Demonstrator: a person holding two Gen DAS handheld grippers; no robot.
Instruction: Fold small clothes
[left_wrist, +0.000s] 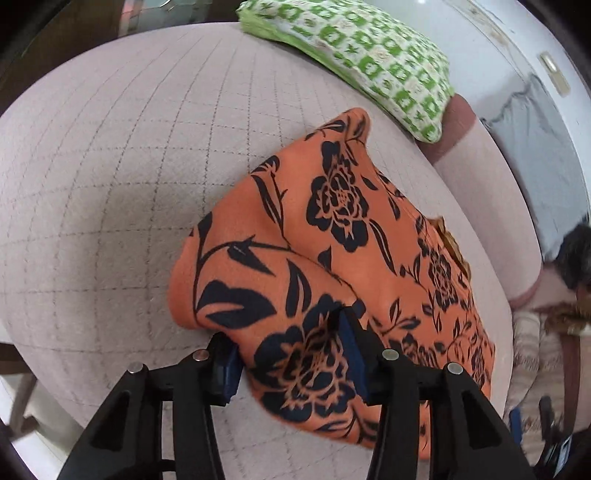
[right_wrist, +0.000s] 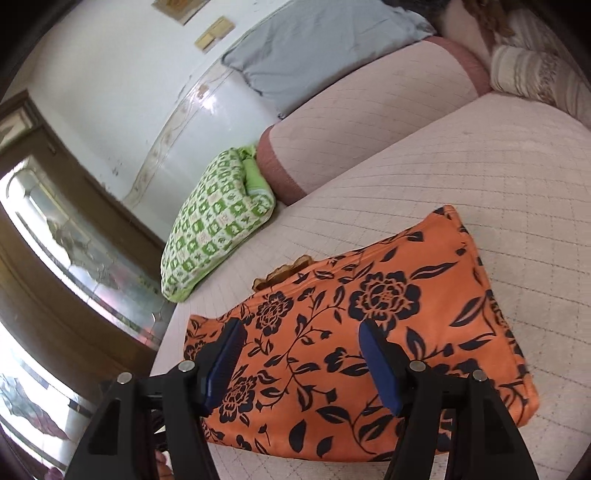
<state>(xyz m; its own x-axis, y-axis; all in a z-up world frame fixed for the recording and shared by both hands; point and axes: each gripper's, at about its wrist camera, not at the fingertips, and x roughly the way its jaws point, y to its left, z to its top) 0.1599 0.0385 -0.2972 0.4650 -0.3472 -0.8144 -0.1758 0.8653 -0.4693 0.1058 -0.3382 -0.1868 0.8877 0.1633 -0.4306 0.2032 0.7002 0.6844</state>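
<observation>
An orange garment with a black flower print (left_wrist: 332, 236) lies folded on a pale quilted bed (left_wrist: 129, 166). My left gripper (left_wrist: 291, 350) is open, its blue pads on either side of a raised fold at the garment's near corner. In the right wrist view the same garment (right_wrist: 388, 317) lies flat as a rough rectangle. My right gripper (right_wrist: 299, 362) is open and empty just above the garment's near edge. A bit of brown cloth (right_wrist: 284, 273) peeks out from under its far edge.
A folded green-and-white checked blanket (right_wrist: 214, 229) lies at the head of the bed by a pink bolster (right_wrist: 369, 136). A grey pillow (right_wrist: 314, 48) and striped bedding (right_wrist: 535, 74) lie further off. A dark wooden cabinet (right_wrist: 55, 258) stands beside the bed.
</observation>
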